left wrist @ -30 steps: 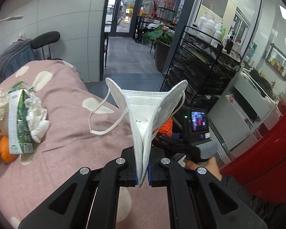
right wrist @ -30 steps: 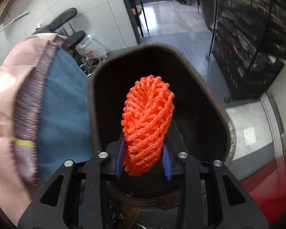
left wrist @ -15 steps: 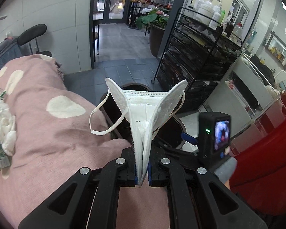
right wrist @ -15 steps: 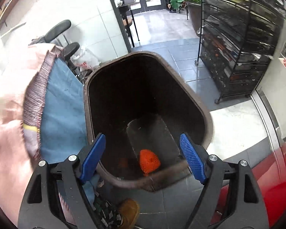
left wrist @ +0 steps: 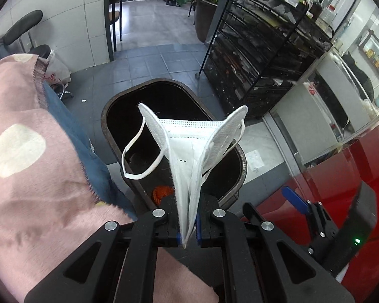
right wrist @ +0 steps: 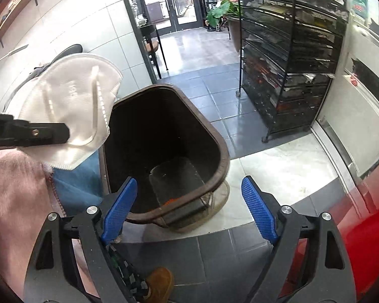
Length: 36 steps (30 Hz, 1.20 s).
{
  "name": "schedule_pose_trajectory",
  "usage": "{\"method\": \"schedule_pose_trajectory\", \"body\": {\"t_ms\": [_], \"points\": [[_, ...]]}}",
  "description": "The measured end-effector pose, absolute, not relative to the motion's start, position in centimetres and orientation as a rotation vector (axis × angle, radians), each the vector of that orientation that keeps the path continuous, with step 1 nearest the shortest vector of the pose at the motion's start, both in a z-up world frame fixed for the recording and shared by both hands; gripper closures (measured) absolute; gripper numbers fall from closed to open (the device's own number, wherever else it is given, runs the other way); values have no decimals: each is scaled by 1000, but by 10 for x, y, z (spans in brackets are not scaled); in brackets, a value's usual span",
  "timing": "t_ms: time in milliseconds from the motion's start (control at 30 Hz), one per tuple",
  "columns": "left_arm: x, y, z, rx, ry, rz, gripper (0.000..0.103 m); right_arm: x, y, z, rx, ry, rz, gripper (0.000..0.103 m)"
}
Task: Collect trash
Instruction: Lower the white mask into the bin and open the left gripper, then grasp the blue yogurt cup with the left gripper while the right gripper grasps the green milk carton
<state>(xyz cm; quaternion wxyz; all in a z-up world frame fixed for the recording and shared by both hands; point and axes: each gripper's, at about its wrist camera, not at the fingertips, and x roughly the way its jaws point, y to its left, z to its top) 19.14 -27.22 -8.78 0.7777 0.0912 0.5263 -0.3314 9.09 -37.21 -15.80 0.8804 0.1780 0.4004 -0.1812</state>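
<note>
left gripper (left wrist: 188, 229): clamped on mask (left wrist: 192, 146), above bin (left wrist: 108, 116) | right gripper (right wrist: 189, 212): fingers apart, over bin | in bin: orange scrap (left wrist: 160, 193), probably netting

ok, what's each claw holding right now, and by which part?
Left claw pinches the white face mask by its folded bottom edge. Right claw is open, holding nothing.

Grey tiled floor (right wrist: 214, 93) under brown bin (right wrist: 222, 161), beside black wire rack (right wrist: 290, 75).

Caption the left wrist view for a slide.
Left gripper holds a white face mask above the dark trash bin.
</note>
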Motion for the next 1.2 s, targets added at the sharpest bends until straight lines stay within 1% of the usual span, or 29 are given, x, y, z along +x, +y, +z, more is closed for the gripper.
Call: {"method": "schedule_pose_trajectory", "body": {"t_ms": [33, 100, 167, 267, 333, 533, 700, 800, 867, 1067, 1200], "points": [[192, -274, -89, 197, 1141, -716, 93, 89, -373, -158, 376, 836, -381, 19], [193, -276, -92, 187, 1149, -720, 79, 86, -375, -159, 384, 833, -387, 19], [192, -273, -91, 173, 1135, -717, 45, 82, -377, -158, 389, 829, -393, 19], [190, -271, -87, 158, 1103, -733, 28, 78, -379, -157, 400, 822, -396, 18], [188, -267, -82, 151, 1086, -739, 22, 78, -380, -156, 403, 820, -399, 17], [185, -260, -68, 130, 1051, -734, 15, 80, -377, -149, 399, 815, -389, 14], [173, -238, -50, 127, 980, -713, 14, 83, -368, -137, 391, 799, -368, 14], [164, -215, -35, 127, 915, -694, 13, 85, -359, -124, 372, 775, -343, 14], [159, -201, -28, 124, 876, -673, 8, 88, -349, -113, 355, 760, -320, 14], [145, -144, -13, 115, 759, -528, 8, 102, -311, -83, 314, 715, -200, 14], [142, -102, -10, 97, 718, -415, 8, 116, -276, -65, 279, 696, -90, 13]]}}
